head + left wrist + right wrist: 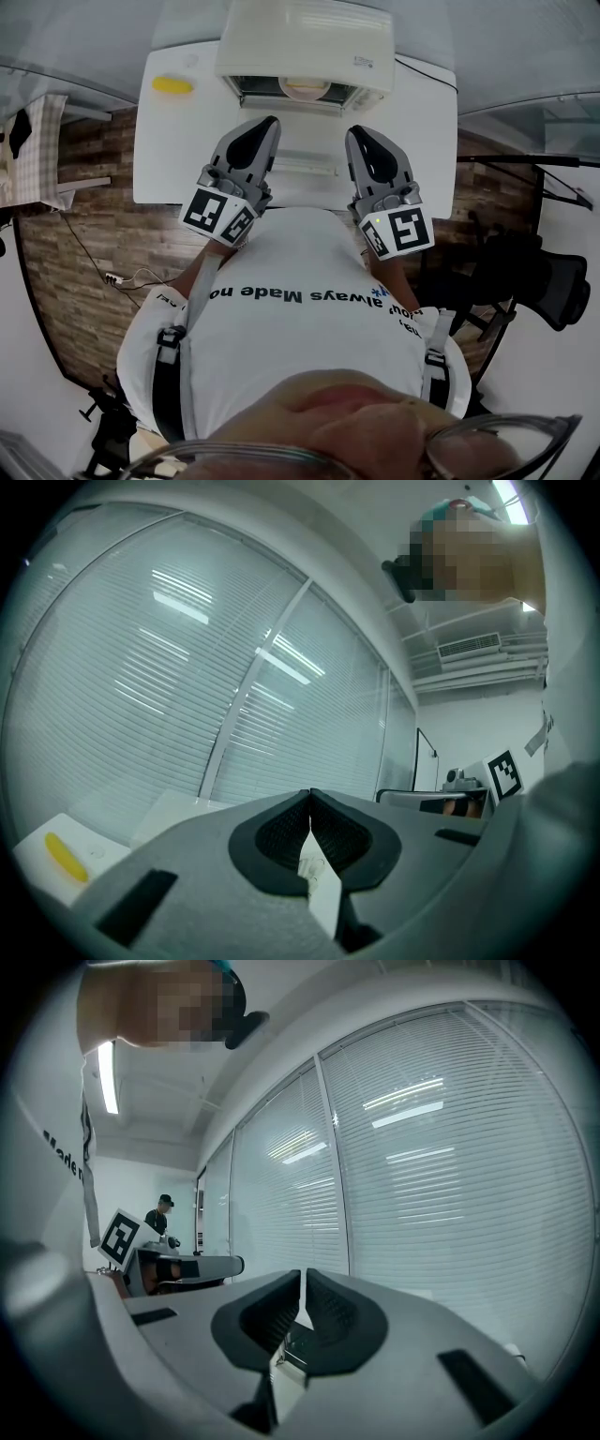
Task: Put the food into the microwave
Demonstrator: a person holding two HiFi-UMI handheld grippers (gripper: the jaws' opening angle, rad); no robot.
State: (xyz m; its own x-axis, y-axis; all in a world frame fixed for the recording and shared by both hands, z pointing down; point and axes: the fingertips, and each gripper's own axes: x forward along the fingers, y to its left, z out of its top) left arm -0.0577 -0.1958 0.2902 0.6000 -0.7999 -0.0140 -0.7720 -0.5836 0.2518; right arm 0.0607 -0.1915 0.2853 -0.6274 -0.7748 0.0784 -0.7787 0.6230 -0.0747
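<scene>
The left hand-held gripper (271, 122) and right hand-held gripper (355, 132) sat empty at frame centre, jaws closed. A yellow food item (172, 84) lay upper left on the table (169, 159). The microwave (305, 42) interior was dim and partly cut off.

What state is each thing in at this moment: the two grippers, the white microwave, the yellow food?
Left gripper: jaws together, empty, held up in front of the chest.
Right gripper: jaws all but together, empty.
White box-shaped microwave: door looks open, pale round dish showing inside.
Yellow oblong food: lying on the white table, left of the microwave, not held.
</scene>
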